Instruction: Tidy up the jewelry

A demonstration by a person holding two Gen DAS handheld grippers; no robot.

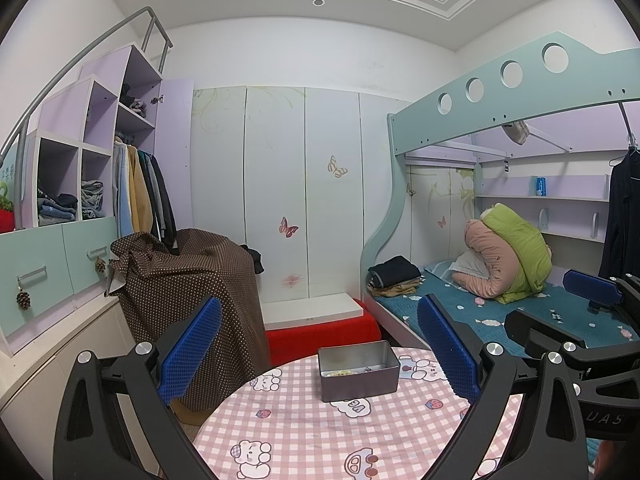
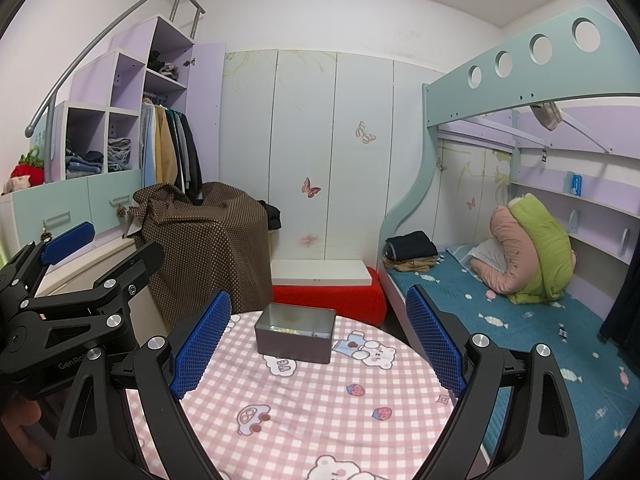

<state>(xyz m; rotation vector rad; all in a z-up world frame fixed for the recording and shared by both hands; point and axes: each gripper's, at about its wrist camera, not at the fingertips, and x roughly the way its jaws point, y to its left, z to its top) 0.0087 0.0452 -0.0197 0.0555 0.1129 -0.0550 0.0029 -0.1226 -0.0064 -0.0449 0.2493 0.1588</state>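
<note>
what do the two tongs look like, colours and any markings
Both tongs share one design: the left tongs and right tongs have glossy black plastic arms with triangular cut-outs and round silver bolts at the joints. Each finger carries a flat blue pad with a dimpled grid texture. White lettering sits on the black bodies, partly readable as "GenRo" on the left one and "UAS" on the right.

— Where are we? 
— A child's bedroom at home: there's the bunk bed (image 1: 500, 120), folded quilts (image 1: 508, 256) on its lower mattress. 
— And left of it? 
— Butterfly-stickered wardrobe doors (image 1: 304, 200), then open shelves with hanging clothes (image 1: 140, 192).
</note>
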